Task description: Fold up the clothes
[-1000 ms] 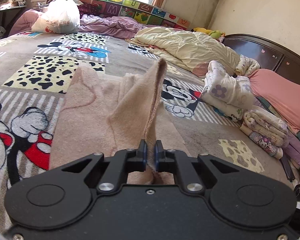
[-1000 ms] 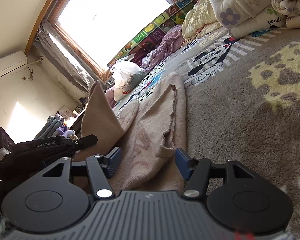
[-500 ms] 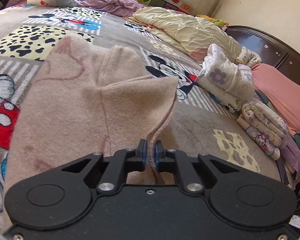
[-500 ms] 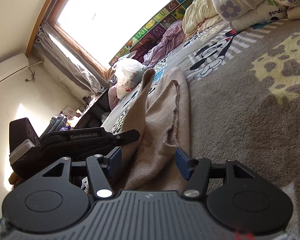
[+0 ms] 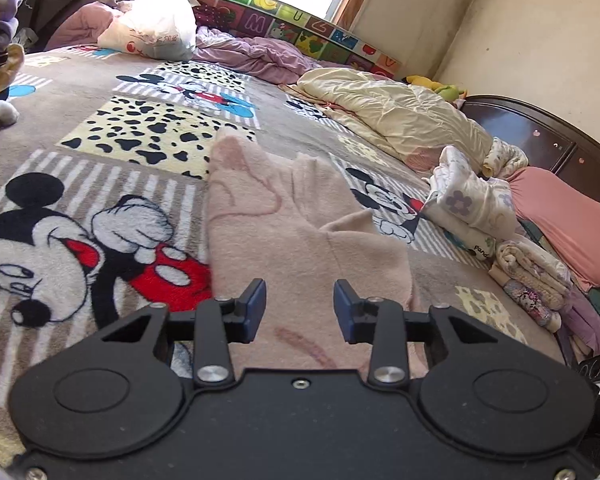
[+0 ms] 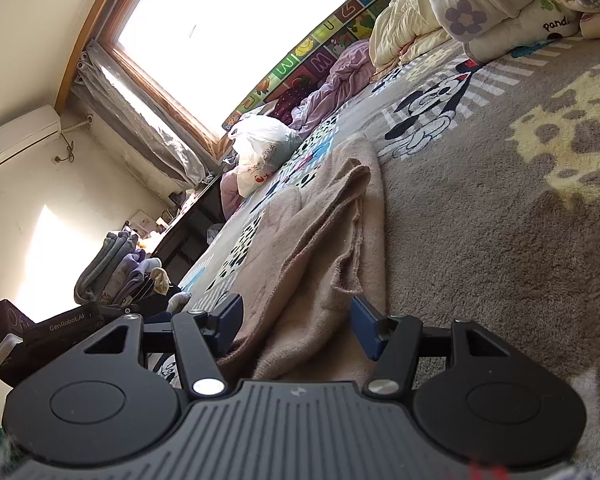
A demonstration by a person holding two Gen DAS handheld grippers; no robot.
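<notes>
A beige-pink fleece garment lies folded over on the cartoon-print bed blanket, one layer laid across the other. My left gripper hovers open just above its near end, nothing between the fingers. In the right wrist view the same garment stretches away with its folded edge rumpled along the right side. My right gripper stands open over the garment's near end, jaws apart on either side of the cloth without pinching it. The left gripper's body shows at the far left of that view.
Folded clothes are stacked at the right beside a pink pillow and dark headboard. A cream quilt, purple bedding and a white plastic bag lie at the far side. More folded items sit left.
My left gripper, shut on a raised flap of the garment before, has laid it down over the rest and opened. The right gripper stayed open near the garment's end.
</notes>
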